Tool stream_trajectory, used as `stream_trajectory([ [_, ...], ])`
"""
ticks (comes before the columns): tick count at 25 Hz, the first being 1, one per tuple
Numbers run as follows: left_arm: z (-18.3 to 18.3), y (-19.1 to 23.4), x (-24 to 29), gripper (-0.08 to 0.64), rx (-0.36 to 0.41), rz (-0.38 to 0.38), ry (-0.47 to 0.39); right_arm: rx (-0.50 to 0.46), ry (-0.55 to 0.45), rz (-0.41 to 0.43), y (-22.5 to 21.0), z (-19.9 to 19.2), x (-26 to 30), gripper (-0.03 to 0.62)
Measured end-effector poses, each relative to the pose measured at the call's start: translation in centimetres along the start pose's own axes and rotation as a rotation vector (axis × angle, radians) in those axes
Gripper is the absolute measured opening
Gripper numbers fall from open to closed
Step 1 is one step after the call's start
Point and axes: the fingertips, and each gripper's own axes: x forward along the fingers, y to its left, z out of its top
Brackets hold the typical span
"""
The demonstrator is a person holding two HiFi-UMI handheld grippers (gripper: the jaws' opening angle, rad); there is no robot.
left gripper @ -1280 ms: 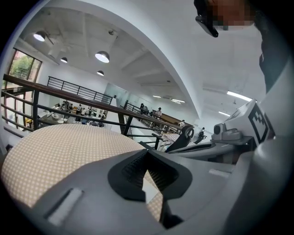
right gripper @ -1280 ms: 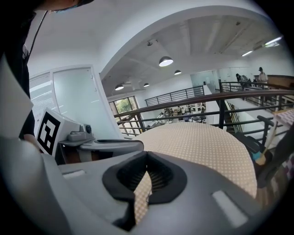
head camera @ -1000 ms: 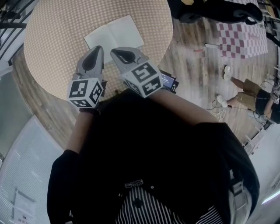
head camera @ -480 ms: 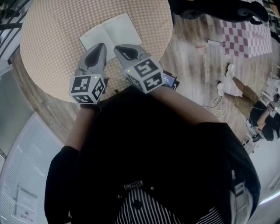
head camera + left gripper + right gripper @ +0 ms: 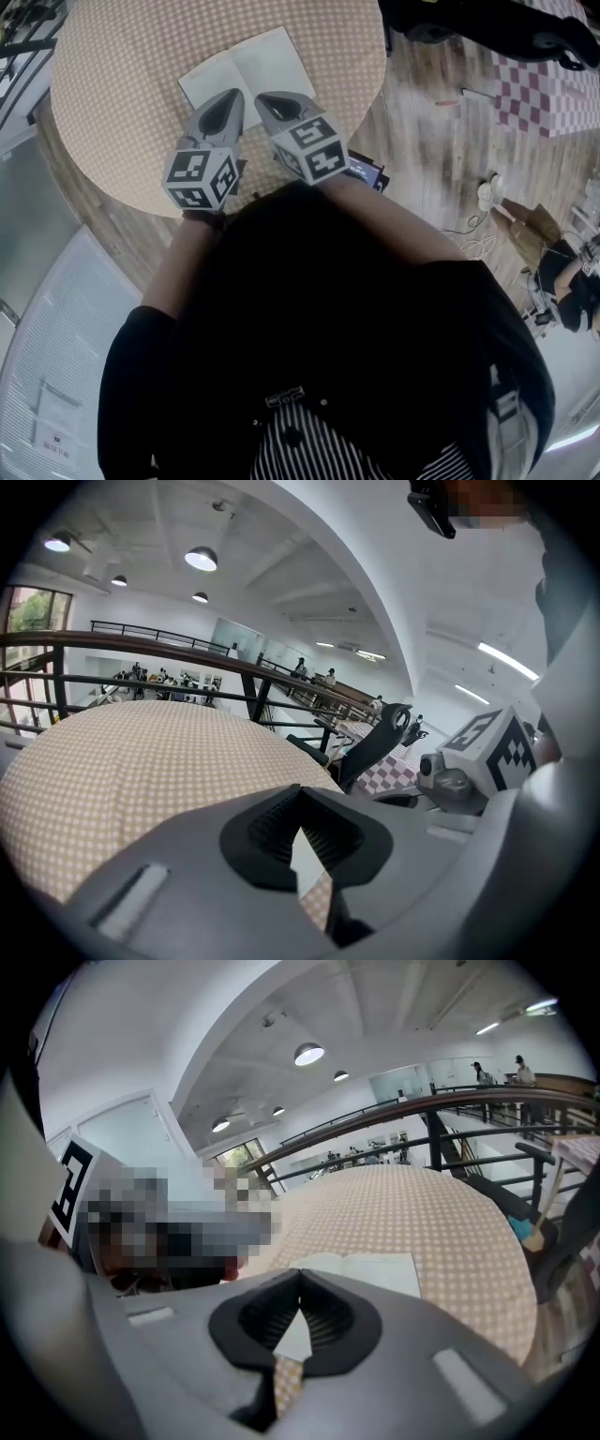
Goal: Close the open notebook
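Notebook (image 5: 246, 73): lies open and flat on the round table (image 5: 112, 103), pages up, on the table's right half as the head view shows it and nearer its far side than the person's side. The table is covered by a cloth with a small beige check.

Left gripper (image 5: 232, 94): over the table, its tip at the notebook's near edge. In its own view the jaws (image 5: 300, 787) are together at the tips with nothing clamped; a white strip of page shows through the gap behind them.

Right gripper (image 5: 269, 97): over the table just beside the left one, its tip also at the near edge. The jaws (image 5: 300, 1275) are together and empty, with the open pages (image 5: 375, 1274) ahead on the table.

Whether either tip touches the paper cannot be told.

A black chair (image 5: 375, 747) stands beyond the table's far edge.
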Motion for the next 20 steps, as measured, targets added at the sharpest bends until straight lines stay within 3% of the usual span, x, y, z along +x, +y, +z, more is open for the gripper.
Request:
stream_trajectory([
  [13,-4.2,1.5,4.8,0.000,-0.045,0.043,0.084,0.111,0.070,-0.047,-7.4,-2.8,2.6,0.005],
  [20,-6.6,0.8,8.4,0.001,-0.094,0.009,0.130,0.142,0.167,-0.083,-11.3,-5.9,4.0,0.063],
])
